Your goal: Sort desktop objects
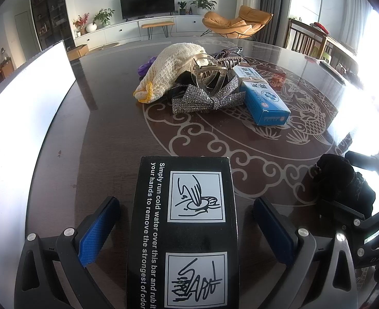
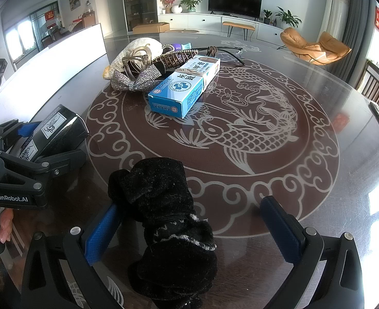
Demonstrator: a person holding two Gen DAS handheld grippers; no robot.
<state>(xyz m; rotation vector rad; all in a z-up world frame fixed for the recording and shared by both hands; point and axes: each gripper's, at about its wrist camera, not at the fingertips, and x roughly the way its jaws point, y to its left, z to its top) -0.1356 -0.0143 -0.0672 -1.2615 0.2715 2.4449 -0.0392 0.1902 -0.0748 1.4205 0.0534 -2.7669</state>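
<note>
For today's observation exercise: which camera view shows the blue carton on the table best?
The right wrist view: the blue carton lies near the middle, its printed top and front end both clear. The left wrist view shows the carton further off, foreshortened, its far end tucked against the pile of hair accessories.

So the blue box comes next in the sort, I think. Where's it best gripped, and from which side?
Across its two long sides, likely near the free near end, coming from above. The blue box lies flat with that end clear, while its far end sits against the pile by the rhinestone bow.
</note>
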